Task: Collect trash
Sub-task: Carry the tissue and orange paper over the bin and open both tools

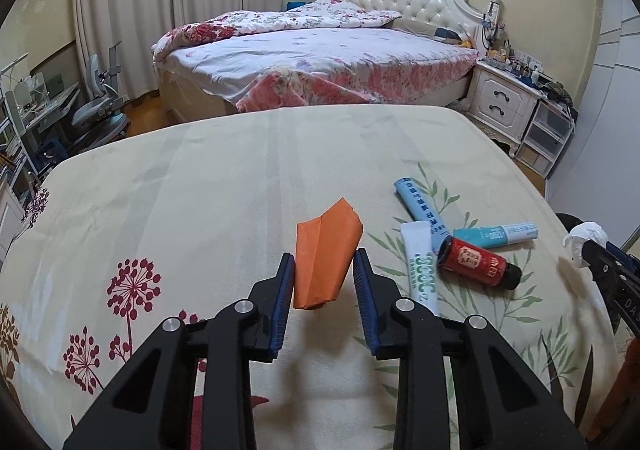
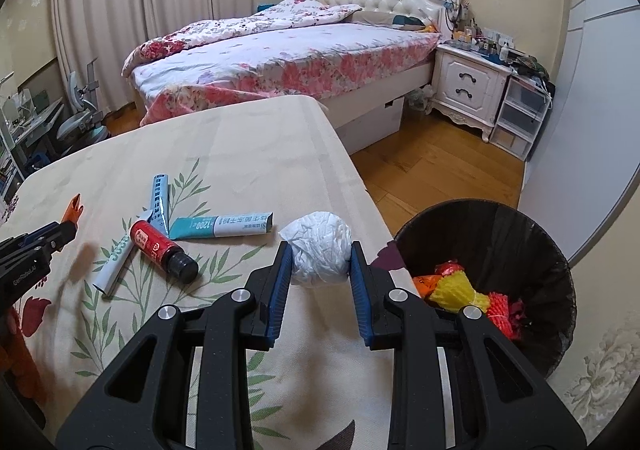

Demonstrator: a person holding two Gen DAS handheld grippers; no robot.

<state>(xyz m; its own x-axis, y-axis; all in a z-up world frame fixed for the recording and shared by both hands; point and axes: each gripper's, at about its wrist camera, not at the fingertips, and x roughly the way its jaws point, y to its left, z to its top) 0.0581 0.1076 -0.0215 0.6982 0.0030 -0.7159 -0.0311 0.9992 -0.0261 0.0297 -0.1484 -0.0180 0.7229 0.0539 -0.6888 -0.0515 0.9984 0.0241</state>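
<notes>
Right wrist view: the right gripper (image 2: 319, 264) is pinching a soft, light crumpled white tissue ball (image 2: 318, 252) across its middle; the left gripper (image 1: 324, 278) is clasping a flimsy folded orange paper (image 1: 326, 260) by its sides.

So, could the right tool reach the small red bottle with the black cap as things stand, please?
Probably not yet: the right tool is shut on the crumpled white paper ball, though nothing blocks the way to the small red bottle.

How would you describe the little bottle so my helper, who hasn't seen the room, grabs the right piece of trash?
On the leaf-printed cloth of the table, left of the black trash bin, lies a cluster of toothpaste-style tubes. The small red bottle lies on its side among them. Its red label and black cap set it apart from the flat white and teal tubes.
</notes>
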